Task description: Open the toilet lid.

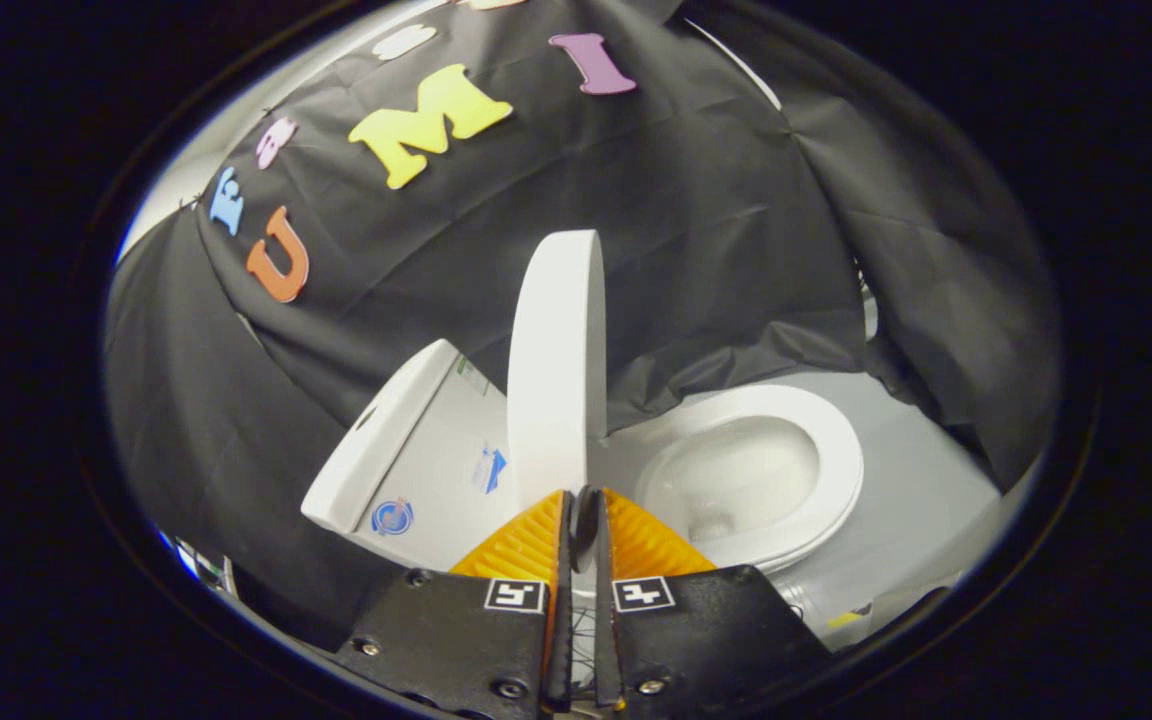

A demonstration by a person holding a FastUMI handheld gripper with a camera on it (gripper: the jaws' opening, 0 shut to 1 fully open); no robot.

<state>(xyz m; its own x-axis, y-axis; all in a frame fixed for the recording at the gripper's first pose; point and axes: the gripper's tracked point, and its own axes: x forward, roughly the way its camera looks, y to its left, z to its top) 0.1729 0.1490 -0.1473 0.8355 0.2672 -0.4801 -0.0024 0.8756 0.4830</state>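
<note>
The white toilet lid stands upright, seen nearly edge-on, between the tank and the open bowl with its seat. The lid's near edge runs down into the narrow gap between my fingertips. My gripper is closed to a thin slit and pinches that edge, with one finger on the tank side and the other on the bowl side. The pinched part of the rim lies in shadow between the pads.
Black booth cloth hangs behind the toilet and drapes close around the tank and the far side of the bowl. A pale grey floor lies beyond the bowl. Stickers mark the tank's front.
</note>
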